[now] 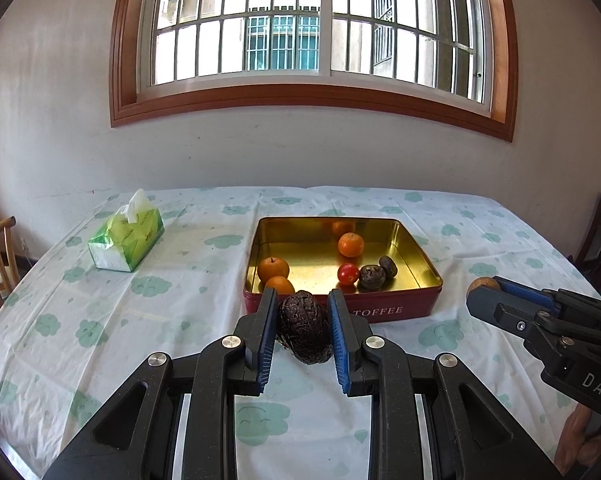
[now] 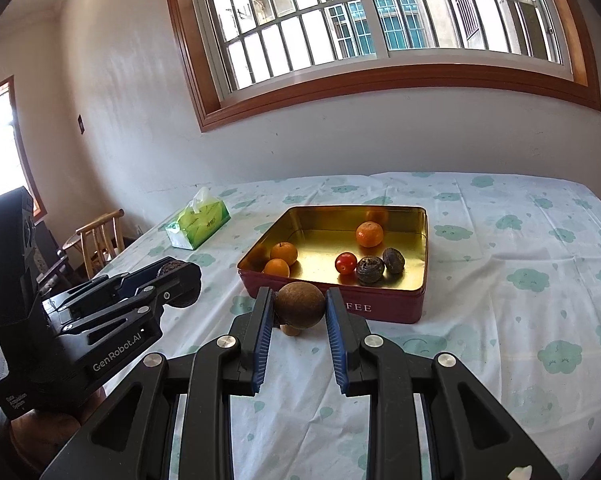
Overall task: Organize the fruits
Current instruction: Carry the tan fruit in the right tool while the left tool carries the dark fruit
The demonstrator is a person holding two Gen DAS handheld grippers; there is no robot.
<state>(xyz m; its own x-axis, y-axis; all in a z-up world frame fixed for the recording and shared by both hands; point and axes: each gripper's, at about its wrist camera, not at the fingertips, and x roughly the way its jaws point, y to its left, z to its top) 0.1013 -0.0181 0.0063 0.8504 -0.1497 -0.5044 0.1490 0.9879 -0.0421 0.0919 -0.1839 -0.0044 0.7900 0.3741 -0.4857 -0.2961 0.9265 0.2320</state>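
The left wrist view shows the left gripper (image 1: 302,300) clenched on a dark wrinkled fruit (image 1: 303,326), its blue pads pressing on both sides. This fruit is egg-shaped, and its long axis runs roughly along the fingers, the narrower end pointing away toward the tin (image 1: 416,248). It hangs above the table (image 1: 100,320), just in front of the tin's near red wall. Only this view shows that fruit in full; in the right wrist view the left gripper (image 2: 180,276) appears from the side at the left, with just a sliver of the dark fruit (image 2: 167,269) between its fingers. The right wrist view shows the right gripper (image 2: 298,300) grasping a round brown fruit (image 2: 300,304), also in front of the tin (image 2: 380,210); being nearly a ball, it has no clear long axis, though a small paler bump sticks out below it. In the left wrist view the right gripper (image 1: 488,288) enters from the right and only the brown fruit's edge (image 1: 483,282) peeks out. Inside the gold-lined tin lie three oranges (image 1: 351,244), a red tomato (image 1: 348,273) and two dark wrinkled fruits (image 1: 371,277). A green tissue pack (image 1: 126,240) sits on the table, well left of the tin.
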